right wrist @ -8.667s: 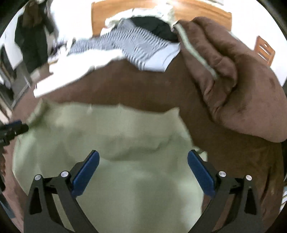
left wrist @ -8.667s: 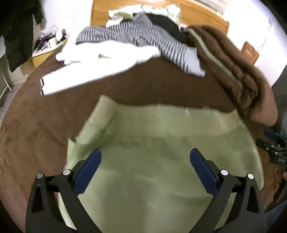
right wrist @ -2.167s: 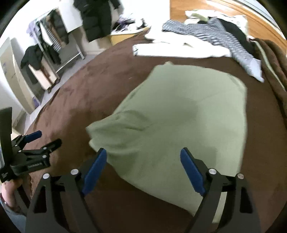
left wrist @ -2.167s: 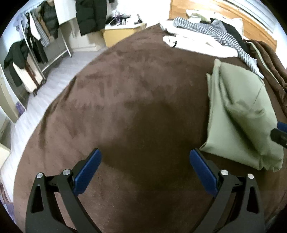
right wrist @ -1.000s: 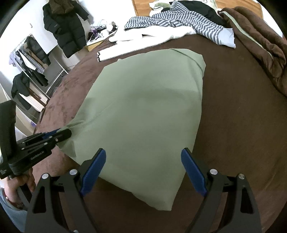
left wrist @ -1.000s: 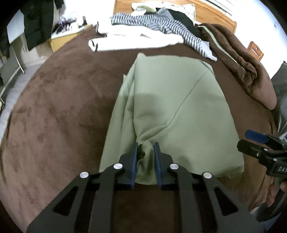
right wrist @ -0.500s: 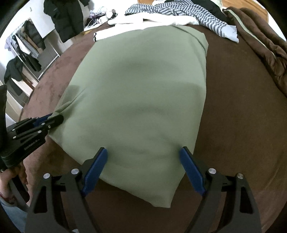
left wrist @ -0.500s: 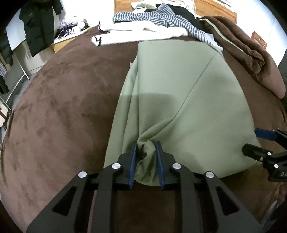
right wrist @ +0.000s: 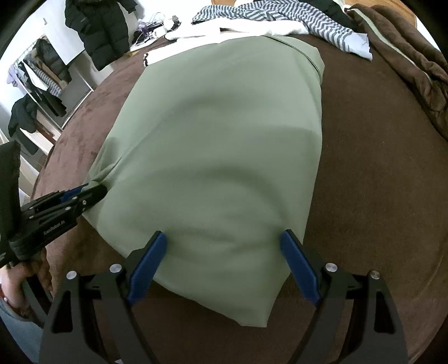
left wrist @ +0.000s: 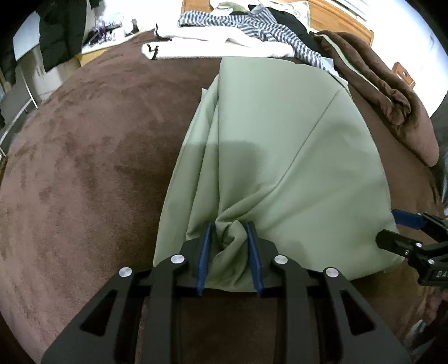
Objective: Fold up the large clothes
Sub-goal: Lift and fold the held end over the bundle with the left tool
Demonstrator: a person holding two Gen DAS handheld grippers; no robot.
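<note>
Both grippers have sunk toward the bed, and the left gripper (left wrist: pixel 228 252) has just been opening, its jaws narrow with a bunched fold of the green garment (left wrist: pixel 280 156) between them; whether the pads press it I cannot tell. From the left wrist, the garment's long axis runs away toward the far pile of clothes (left wrist: pixel 238 25), on the brown blanket (left wrist: pixel 84 168).

From the right wrist, the right gripper (right wrist: pixel 222 263) stands wide, straddling the garment's near edge, gripping nothing.
</note>
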